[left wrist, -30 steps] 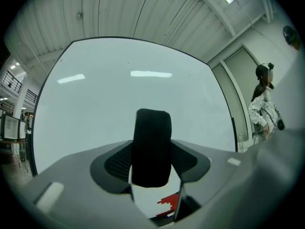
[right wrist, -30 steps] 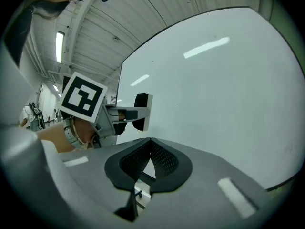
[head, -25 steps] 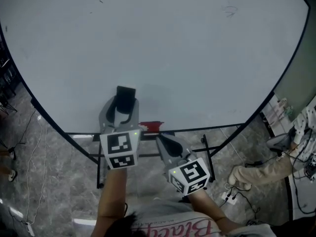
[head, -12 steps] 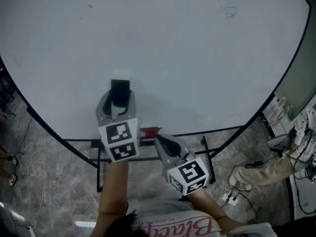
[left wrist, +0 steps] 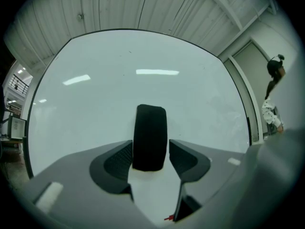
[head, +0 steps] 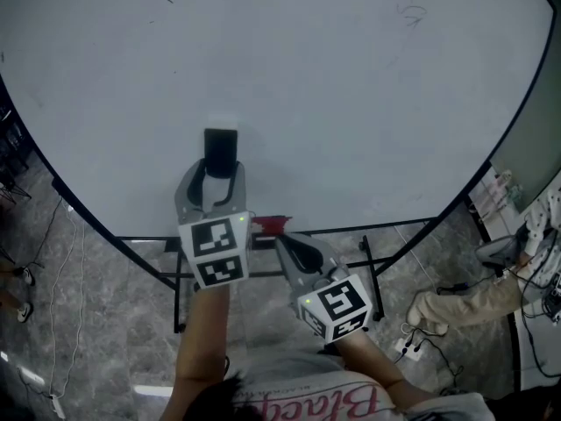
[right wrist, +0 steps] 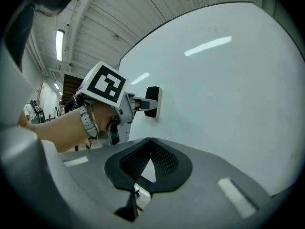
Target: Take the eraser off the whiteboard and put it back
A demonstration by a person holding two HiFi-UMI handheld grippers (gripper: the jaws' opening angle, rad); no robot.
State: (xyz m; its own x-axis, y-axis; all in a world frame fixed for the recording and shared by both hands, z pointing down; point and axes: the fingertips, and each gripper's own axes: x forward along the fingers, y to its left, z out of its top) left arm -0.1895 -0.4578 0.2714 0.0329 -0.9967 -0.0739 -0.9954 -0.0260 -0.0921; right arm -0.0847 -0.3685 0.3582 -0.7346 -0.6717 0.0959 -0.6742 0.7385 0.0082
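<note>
The black eraser (head: 221, 152) lies flat against the big whiteboard (head: 351, 103), low and left of its middle. My left gripper (head: 219, 169) is shut on the eraser, one finger on each side. In the left gripper view the eraser (left wrist: 150, 137) stands upright between the pads, its far face on the board (left wrist: 95, 104). The right gripper view shows the eraser (right wrist: 152, 101) pressed to the board (right wrist: 228, 94) at the left gripper's (right wrist: 143, 103) tips. My right gripper (head: 289, 248) hangs lower, below the board's bottom edge, shut and holding nothing (right wrist: 150, 152).
A small red object (head: 270, 224) sits at the board's bottom edge, between the two grippers. The board's black stand (head: 364, 266) rests on a marbled floor. A person's leg and shoe (head: 438, 310) and floor cables (head: 408, 349) are at the right.
My left gripper has moved up the board with the eraser in it. The right gripper has stayed about where it was.
</note>
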